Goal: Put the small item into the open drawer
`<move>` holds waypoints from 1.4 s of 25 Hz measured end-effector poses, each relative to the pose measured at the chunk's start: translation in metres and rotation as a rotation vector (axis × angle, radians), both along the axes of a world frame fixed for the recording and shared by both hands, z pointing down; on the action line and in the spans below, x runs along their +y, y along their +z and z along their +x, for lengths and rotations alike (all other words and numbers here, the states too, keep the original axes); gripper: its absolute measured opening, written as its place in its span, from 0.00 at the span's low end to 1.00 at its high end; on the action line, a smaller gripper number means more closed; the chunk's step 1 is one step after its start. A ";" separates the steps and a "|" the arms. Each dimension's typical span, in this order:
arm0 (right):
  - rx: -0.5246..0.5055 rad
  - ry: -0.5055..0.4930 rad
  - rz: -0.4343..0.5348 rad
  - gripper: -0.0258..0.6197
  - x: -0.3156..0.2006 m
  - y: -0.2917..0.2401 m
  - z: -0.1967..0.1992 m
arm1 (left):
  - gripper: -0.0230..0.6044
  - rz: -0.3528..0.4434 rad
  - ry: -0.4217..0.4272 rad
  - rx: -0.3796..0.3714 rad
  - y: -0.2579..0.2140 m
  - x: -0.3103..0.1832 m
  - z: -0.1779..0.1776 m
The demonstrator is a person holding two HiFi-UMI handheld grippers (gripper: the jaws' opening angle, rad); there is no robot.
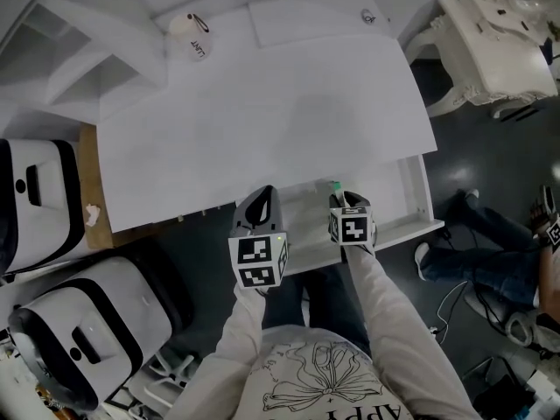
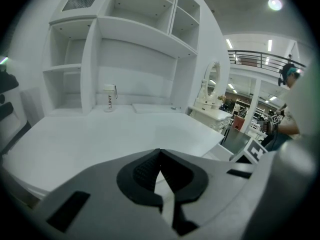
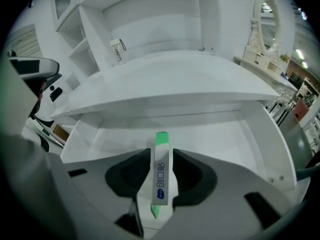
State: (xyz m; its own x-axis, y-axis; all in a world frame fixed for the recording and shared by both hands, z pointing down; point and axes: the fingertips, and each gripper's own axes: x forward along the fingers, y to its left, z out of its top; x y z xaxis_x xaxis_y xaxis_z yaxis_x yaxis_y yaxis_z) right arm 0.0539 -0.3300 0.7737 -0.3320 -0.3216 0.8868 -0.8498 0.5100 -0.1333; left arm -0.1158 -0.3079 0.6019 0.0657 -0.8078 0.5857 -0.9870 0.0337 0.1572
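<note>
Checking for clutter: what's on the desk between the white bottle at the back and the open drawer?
Nothing; the desk top between bottle and drawer is bare white surface, clearest in the head view.

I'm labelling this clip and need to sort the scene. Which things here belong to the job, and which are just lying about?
Job: small green-and-white item, between the open jaws of the right gripper; open drawer beneath it.
Lying about: bottle at the back of the desk; dressing table; left gripper, shut and empty.
</note>
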 end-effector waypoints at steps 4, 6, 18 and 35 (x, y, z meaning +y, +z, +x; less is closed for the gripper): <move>-0.055 0.036 0.081 0.23 -0.010 -0.041 -0.001 | 0.04 0.025 0.004 -0.004 -0.013 -0.004 0.001; -0.088 0.060 0.144 0.21 -0.018 -0.070 0.000 | 0.04 0.048 0.009 -0.005 -0.024 -0.009 0.002; -0.276 0.147 0.483 0.14 -0.037 -0.233 0.012 | 0.04 0.207 0.036 -0.029 -0.105 -0.016 0.017; -0.383 0.176 0.768 0.09 -0.026 -0.365 0.033 | 0.04 0.418 0.048 -0.066 -0.210 -0.011 0.034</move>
State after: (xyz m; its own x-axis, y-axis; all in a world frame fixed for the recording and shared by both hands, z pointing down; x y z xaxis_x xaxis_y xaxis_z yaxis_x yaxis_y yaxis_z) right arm 0.0866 -0.3560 0.4084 -0.4521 -0.8586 0.2417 -0.8917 0.4415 -0.0997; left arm -0.0819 -0.3184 0.3923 0.0829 -0.9735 0.2130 -0.9942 -0.0662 0.0842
